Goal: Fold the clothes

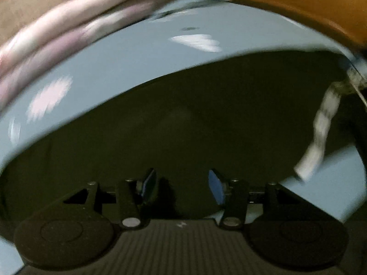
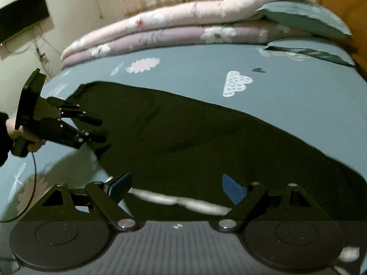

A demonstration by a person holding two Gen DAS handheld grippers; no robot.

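1 dark green garment (image 2: 206, 142) lies spread flat on the blue patterned bed (image 2: 298, 96), 2 folded quilts (image 2: 160, 27) stacked behind it, while the left claw (image 1: 182, 186) and right claw (image 2: 176, 188) both hang spread, pinching nothing.

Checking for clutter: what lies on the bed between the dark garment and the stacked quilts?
Only bare sheet with printed flowers and a cloud between garment and quilts, seen in the right wrist view.
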